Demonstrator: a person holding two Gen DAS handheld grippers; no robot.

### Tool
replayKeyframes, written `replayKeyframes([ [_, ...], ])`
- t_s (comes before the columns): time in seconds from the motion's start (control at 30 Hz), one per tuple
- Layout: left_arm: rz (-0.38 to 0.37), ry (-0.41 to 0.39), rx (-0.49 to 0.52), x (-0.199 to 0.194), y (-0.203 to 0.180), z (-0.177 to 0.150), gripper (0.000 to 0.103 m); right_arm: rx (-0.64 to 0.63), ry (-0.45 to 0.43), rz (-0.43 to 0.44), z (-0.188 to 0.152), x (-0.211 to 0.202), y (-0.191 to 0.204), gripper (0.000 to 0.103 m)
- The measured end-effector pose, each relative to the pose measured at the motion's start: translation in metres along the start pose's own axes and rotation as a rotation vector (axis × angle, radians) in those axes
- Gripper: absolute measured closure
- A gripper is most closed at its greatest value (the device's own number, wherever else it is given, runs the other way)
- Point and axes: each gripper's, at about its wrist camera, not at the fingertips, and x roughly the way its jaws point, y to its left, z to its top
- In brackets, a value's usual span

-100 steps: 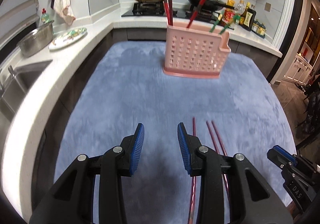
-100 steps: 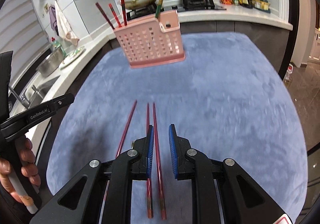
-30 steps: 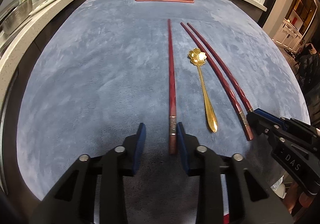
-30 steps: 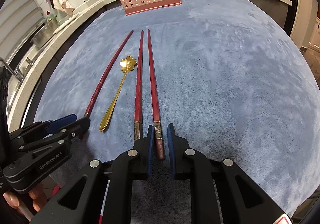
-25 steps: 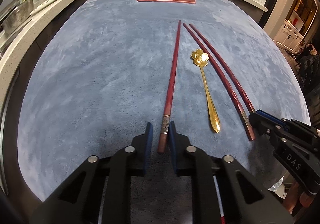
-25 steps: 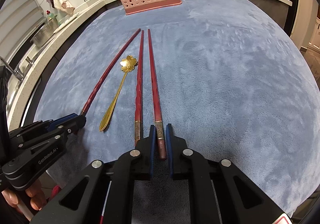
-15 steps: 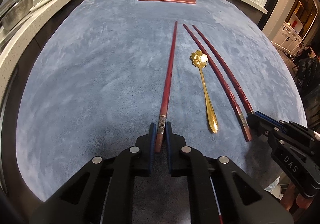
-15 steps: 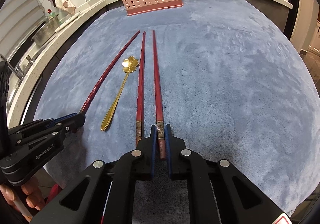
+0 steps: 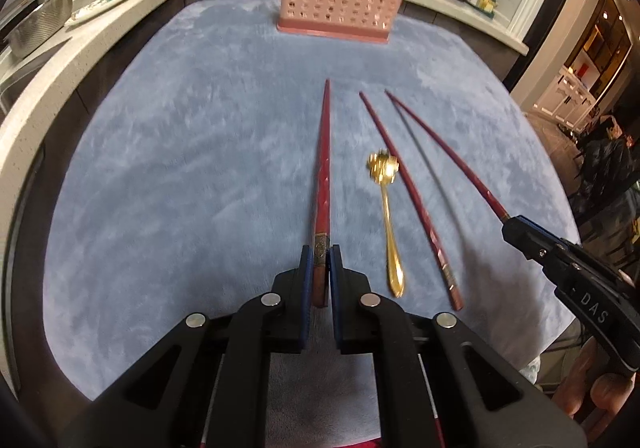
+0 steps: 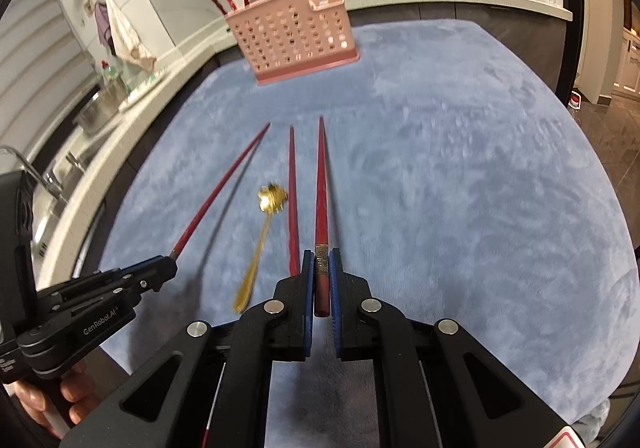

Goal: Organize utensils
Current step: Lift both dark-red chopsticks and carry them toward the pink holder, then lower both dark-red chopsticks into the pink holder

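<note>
Left gripper is clamping a red chopstick by its near end; right gripper is likewise clamping another chopstick.

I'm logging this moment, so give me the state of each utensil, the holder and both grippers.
Left gripper: shut on left chopstick.
Right gripper: shut on right chopstick.
Left chopstick: gripped at its butt end.
Right chopstick: gripped at its butt end.
Middle chopstick: lying flat on the cloth.
Gold spoon: lying flat, untouched.
Pink holder: upright, chopsticks standing inside.
</note>
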Motion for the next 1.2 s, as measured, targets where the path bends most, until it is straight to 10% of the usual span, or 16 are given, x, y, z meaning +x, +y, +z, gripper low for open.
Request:
replayKeyframes([
  [1.2, 0.019, -0.423, 0.004, -0.114, -0.001, 0.245, 0.096, -0.038, -0.365, 0.106, 0.231, -0.067, 0.025, 0.095],
])
